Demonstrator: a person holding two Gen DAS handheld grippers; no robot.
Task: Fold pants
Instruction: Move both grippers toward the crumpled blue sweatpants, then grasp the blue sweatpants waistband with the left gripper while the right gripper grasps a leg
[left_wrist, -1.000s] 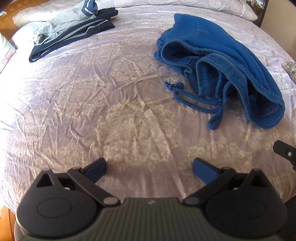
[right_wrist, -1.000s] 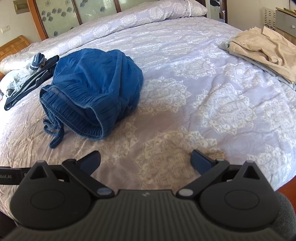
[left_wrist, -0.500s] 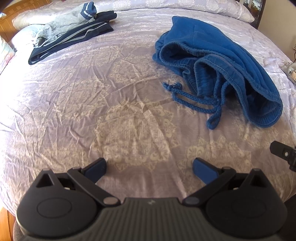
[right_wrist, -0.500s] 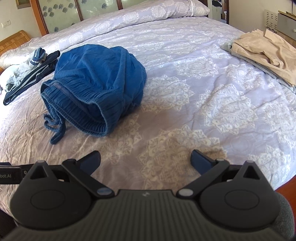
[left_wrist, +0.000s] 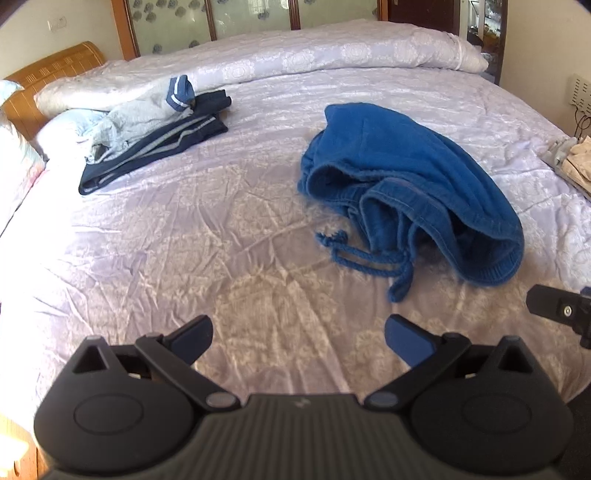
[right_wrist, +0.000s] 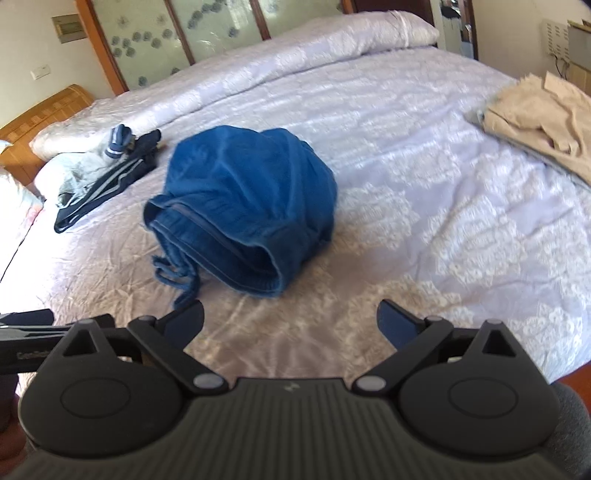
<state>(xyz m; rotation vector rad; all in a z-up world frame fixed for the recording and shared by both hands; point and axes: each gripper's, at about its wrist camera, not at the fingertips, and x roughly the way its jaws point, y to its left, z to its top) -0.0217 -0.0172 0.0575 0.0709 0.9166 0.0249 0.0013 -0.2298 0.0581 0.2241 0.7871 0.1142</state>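
Observation:
Blue drawstring pants (left_wrist: 410, 184) lie crumpled in a heap on the lavender bed cover (left_wrist: 207, 236), waistband toward me, drawstring (left_wrist: 365, 258) trailing in front. They also show in the right wrist view (right_wrist: 251, 206). My left gripper (left_wrist: 298, 341) is open and empty, above the cover, short of and left of the pants. My right gripper (right_wrist: 290, 325) is open and empty, just in front of the waistband. Part of the right gripper (left_wrist: 557, 308) shows at the left wrist view's right edge.
Folded navy striped pants with grey clothing on top (left_wrist: 155, 125) lie at the far left near the pillows. Beige clothes (right_wrist: 539, 122) lie at the bed's right edge. A wooden headboard (right_wrist: 40, 122) stands at the back left.
Both grippers have tilted up, so the headboard and wall came into view. The pants now sit lower in both views. Both grippers stay open.

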